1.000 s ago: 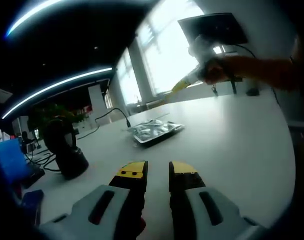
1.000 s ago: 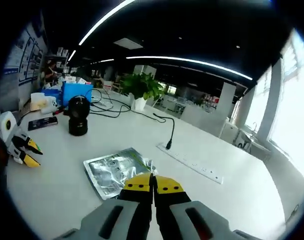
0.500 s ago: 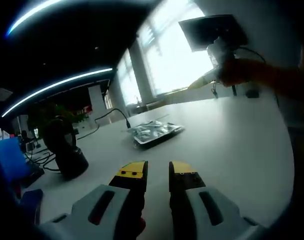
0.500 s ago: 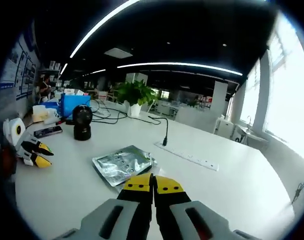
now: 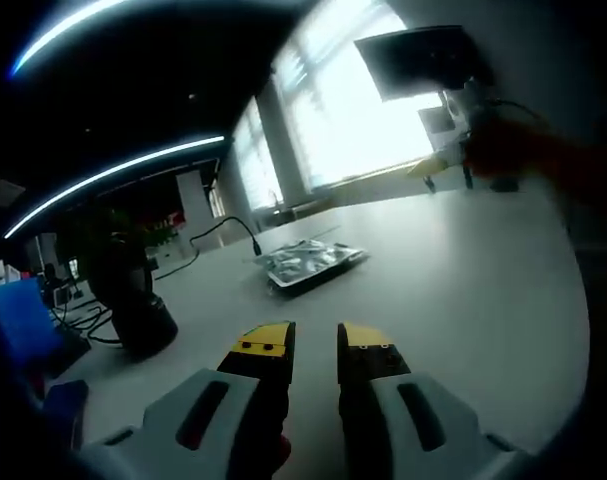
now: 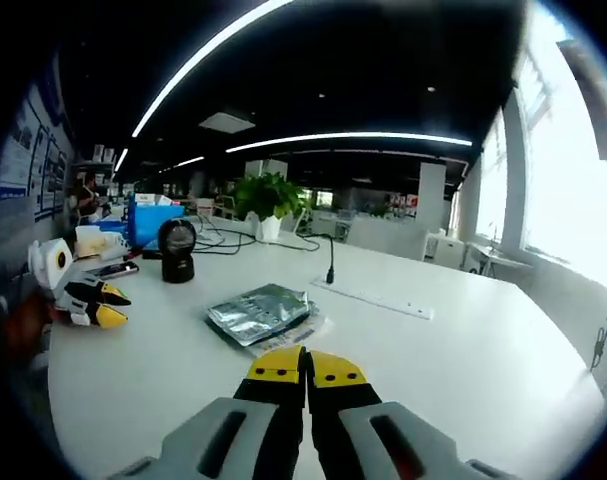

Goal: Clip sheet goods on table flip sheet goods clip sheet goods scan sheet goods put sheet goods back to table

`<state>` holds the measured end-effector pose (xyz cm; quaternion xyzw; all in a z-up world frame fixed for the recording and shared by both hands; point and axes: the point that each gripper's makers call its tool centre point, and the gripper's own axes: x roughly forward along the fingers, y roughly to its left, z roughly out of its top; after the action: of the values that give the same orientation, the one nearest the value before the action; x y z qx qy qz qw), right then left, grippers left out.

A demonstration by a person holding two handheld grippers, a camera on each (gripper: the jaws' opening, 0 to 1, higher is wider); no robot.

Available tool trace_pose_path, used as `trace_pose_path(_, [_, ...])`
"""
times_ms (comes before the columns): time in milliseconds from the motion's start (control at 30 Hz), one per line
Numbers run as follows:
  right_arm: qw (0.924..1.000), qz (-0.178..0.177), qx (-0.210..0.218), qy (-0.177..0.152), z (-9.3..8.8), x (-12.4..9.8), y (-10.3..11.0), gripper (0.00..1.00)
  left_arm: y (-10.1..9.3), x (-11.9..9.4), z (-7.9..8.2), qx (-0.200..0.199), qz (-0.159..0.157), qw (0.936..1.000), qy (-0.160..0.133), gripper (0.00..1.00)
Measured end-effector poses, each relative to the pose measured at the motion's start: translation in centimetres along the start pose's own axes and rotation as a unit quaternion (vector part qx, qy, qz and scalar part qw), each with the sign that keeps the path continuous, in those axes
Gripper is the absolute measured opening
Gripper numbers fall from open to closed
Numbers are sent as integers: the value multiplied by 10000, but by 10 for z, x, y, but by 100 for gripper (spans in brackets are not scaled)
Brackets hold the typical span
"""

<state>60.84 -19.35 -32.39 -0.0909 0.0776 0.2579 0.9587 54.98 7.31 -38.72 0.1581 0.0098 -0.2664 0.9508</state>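
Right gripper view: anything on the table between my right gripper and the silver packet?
Nothing: in the right gripper view, bare white table runs from the right gripper to the silver packet.

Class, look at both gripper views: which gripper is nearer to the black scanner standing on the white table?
Left. The left gripper sits close beside the black scanner, while the right gripper is farther off, beyond the silver packet.

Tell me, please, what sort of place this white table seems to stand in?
Most likely an open-plan office or lab. Long strip lights run across a dark ceiling, a potted plant and cables sit on the white table, a power strip lies near the silver sheet goods, and large windows line one side.
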Motion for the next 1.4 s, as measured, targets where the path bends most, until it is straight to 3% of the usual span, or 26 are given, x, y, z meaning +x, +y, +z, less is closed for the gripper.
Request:
trace_pose_path(400, [9993, -171, 73, -318, -19, -30, 2, 0, 0, 1, -1, 58, 19, 10000, 38, 9])
trace_pose_path(533, [9992, -194, 87, -344, -31, -35, 2, 0, 1, 2, -1, 46, 18, 10000, 35, 9])
trace_pose_path(633, [9989, -217, -230, -345, -37, -38, 3, 0, 2, 2, -1, -5, 17, 10000, 15, 9])
trace_pose_path(1000, [9988, -176, -121, -440, -66, -45, 5, 0, 2, 1, 0, -82, 6, 10000, -31, 9])
trace_pose_path(1200, [9980, -254, 36, -572, -64, -49, -1, 0, 2, 2, 0, -62, -2, 10000, -27, 9])
trace_pose_path(1400, [9982, -20, -268, -541, -66, -45, 12, 0, 1, 2, 1, -50, -17, 10000, -36, 9])
